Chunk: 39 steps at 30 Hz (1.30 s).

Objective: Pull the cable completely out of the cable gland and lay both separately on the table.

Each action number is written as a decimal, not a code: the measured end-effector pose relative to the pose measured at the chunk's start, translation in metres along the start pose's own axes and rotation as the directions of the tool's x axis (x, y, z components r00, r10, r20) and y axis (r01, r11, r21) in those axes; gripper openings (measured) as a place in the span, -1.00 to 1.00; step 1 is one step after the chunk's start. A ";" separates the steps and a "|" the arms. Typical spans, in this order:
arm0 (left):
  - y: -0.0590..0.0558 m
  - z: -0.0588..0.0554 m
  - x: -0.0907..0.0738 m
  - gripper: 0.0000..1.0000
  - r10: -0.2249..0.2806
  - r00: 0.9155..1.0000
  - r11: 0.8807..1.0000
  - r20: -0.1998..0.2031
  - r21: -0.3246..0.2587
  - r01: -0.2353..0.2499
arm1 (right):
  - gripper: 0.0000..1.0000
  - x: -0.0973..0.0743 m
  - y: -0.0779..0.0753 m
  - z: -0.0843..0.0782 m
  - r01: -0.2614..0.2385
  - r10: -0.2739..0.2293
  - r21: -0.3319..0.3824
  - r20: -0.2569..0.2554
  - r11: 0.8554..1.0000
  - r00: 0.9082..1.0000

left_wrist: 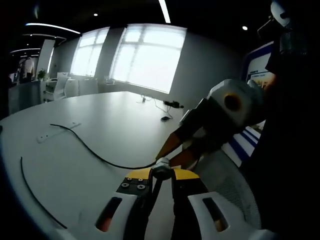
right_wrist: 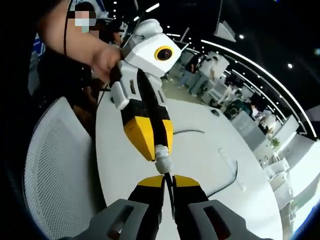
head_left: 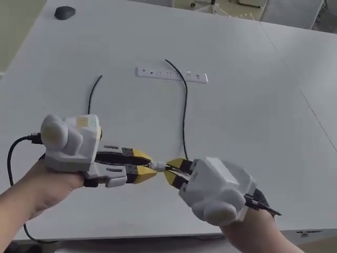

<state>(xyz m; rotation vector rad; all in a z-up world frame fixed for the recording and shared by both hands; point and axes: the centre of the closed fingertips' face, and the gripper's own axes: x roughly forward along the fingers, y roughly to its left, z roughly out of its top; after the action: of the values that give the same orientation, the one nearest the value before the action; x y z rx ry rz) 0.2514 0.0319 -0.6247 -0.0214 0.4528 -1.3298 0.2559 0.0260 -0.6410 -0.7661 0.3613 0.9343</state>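
A small white cable gland (head_left: pixel 157 166) hangs just above the table's near edge, between two yellow-tipped grippers that meet tip to tip. My left gripper (head_left: pixel 150 166) comes in from the left and is shut on the gland (left_wrist: pixel 161 167). From the right, my right gripper (head_left: pixel 171 173) is shut on the thin black cable (head_left: pixel 185 116) right beside the gland. In the right gripper view the cable (right_wrist: pixel 169 194) runs between my right gripper's (right_wrist: pixel 169 181) shut jaws and into the gland (right_wrist: pixel 164 161). The rest of the cable lies across the white table (head_left: pixel 253 116), over the power strip.
A white power strip (head_left: pixel 171 74) lies at mid-table with the cable crossing it. A second, short black cable (head_left: pixel 95 92) lies to its left. A dark mouse (head_left: pixel 65 12) sits at the far left. A mesh chair (right_wrist: pixel 55 165) stands by the near edge.
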 end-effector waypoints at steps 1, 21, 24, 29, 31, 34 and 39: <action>0.000 -0.001 0.000 -0.70 -0.001 1.000 1.000 -0.004 -0.003 0.001 | -0.98 0.000 0.002 0.001 0.001 -0.001 -0.005 0.001 1.000 1.000; -0.005 -0.005 -0.001 -0.70 0.005 1.000 1.000 -0.020 -0.006 -0.005 | -1.00 -0.003 0.001 -0.011 -0.014 0.015 0.085 -0.012 0.996 1.000; -0.006 -0.005 -0.001 -0.70 0.006 1.000 1.000 -0.020 -0.007 -0.006 | -1.00 -0.004 0.000 -0.016 -0.012 0.013 0.097 -0.019 0.995 1.000; -0.008 -0.005 0.001 -0.70 0.008 1.000 1.000 -0.023 -0.011 -0.008 | -1.00 -0.004 -0.001 -0.024 -0.003 0.008 0.162 -0.028 0.987 1.000; -0.007 -0.005 0.001 -0.70 0.009 1.000 1.000 -0.020 -0.015 -0.010 | -1.00 -0.005 -0.003 -0.027 0.004 0.002 0.170 -0.034 0.985 0.999; -0.007 -0.004 0.000 -0.70 0.011 1.000 1.000 -0.017 -0.021 -0.012 | -1.00 -0.004 -0.005 -0.036 0.012 -0.002 0.201 -0.047 0.979 0.999; -0.008 -0.003 0.000 -0.70 0.009 1.000 1.000 -0.011 -0.029 -0.010 | -1.00 -0.004 -0.008 -0.054 0.030 -0.009 0.285 -0.077 0.958 0.997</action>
<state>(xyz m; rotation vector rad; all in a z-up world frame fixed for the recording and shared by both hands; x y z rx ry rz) 0.2427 0.0309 -0.6255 -0.0362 0.4814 -1.3144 0.2624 -0.0179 -0.6722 -0.5382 0.5410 0.8138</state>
